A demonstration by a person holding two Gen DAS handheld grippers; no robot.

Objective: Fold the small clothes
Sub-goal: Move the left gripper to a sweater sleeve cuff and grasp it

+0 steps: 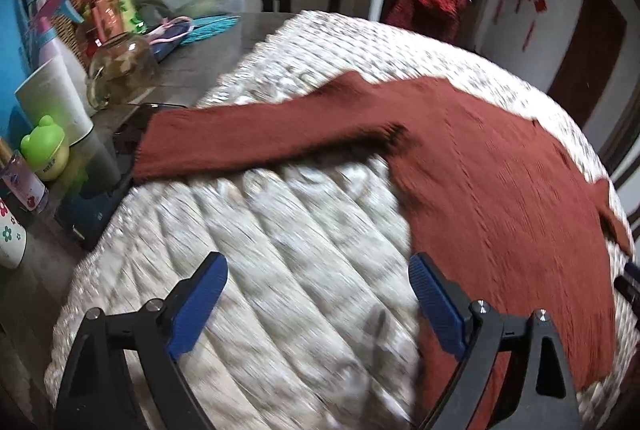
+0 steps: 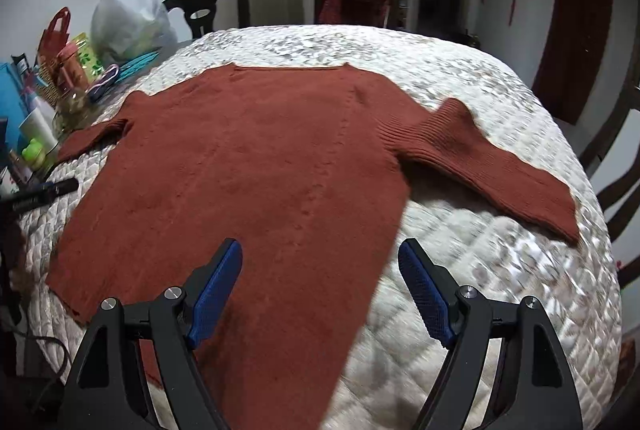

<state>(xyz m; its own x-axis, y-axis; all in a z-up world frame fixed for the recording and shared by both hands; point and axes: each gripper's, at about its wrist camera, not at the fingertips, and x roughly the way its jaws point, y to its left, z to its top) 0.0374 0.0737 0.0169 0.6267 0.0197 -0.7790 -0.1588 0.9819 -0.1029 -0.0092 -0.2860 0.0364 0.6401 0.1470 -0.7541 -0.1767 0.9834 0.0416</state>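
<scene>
**Rust sweater lies flat, both claws spread and empty**

My left claw (image 1: 318,272) hangs above the quilted white cover (image 1: 280,230), its blue pads spread wide with nothing between them. The right-hand pad sits over the near edge of the rust-red sweater (image 1: 500,198); whether it touches the knit I cannot tell. My right claw (image 2: 320,262) is spread as well, hovering over the sweater's lower hem, gripping nothing.

The sweater (image 2: 248,166) lies face-flat on the cover, neckline away from me, hem towards me. One sleeve (image 2: 492,170) stretches out to the right, the other sleeve (image 1: 256,138) runs left until its cuff reaches past the cover's edge towards the clutter of bottles and cups (image 1: 52,110) on the table's side.
</scene>
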